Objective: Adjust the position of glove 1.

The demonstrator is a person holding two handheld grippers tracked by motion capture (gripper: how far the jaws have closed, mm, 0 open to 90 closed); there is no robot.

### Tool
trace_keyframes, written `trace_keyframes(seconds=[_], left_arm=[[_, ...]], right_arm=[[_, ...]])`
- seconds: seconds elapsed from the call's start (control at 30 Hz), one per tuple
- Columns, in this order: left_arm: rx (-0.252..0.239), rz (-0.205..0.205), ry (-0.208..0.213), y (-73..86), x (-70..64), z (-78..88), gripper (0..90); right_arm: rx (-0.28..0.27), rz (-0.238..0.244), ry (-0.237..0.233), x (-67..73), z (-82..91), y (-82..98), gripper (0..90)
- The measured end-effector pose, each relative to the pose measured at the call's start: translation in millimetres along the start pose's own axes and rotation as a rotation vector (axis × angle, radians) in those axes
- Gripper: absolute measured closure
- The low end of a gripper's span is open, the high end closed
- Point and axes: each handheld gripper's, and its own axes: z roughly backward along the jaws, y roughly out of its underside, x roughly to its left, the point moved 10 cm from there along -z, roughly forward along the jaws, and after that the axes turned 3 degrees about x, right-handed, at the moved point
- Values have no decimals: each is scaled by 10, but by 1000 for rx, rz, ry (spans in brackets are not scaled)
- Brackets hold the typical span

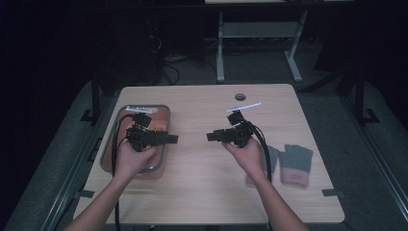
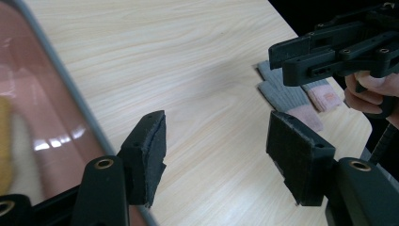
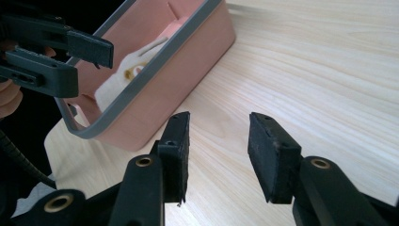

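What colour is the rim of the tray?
Grey, around a pink body: the tray shows it best in the right gripper view.

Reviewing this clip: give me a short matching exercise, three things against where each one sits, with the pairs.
Things:
1. pink bin
2. gloves
3. round hole

Places:
A. far edge of the table, in the middle
B. left side, under the left gripper
C. right side, beside the right forearm

Pairs: 1-B, 2-C, 3-A
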Motion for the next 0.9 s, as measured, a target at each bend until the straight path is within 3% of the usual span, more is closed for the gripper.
trace_keyframes(seconds=[0.57, 0.9], left_arm=[[-1, -39, 52, 74, -321, -291, 372], [-9, -66, 67, 60, -475, -348, 358]], right_arm=[[-28, -10, 81, -265, 338, 184, 513], [-21, -5, 113, -363, 447, 318, 473]])
